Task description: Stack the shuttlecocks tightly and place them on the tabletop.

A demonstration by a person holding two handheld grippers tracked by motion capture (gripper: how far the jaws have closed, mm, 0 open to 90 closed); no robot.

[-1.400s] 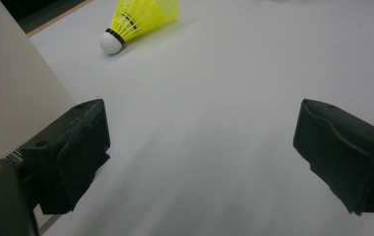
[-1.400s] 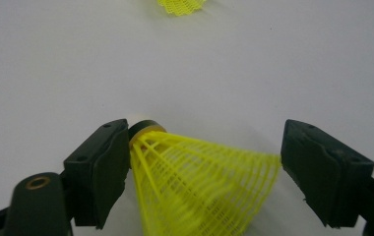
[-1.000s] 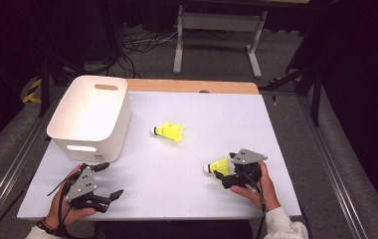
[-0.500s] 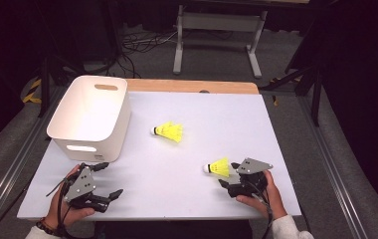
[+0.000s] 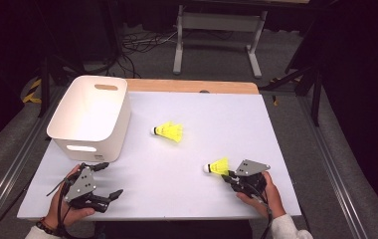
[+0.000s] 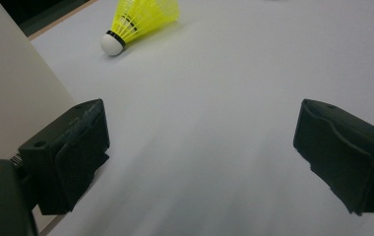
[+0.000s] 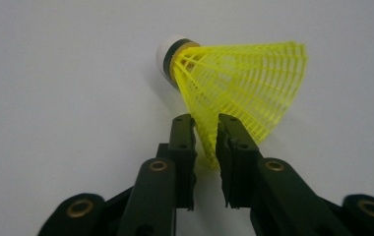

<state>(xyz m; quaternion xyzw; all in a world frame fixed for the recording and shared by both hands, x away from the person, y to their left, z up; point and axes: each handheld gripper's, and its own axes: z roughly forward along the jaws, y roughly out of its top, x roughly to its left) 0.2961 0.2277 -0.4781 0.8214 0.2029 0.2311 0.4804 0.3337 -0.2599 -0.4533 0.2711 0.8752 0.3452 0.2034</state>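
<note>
Right gripper view: my right tool has its jaws nearly closed, pinching the rim of a yellow plastic mesh shuttlecock with a white cork tip, low over the white surface. High view: that shuttlecock sits at the near right, tip pointing left. A second yellow shuttlecock lies mid-surface, near the white rectangular plastic bin at far left. My left tool hangs wide open, gripping nothing, just beside the bin's wall.
</note>
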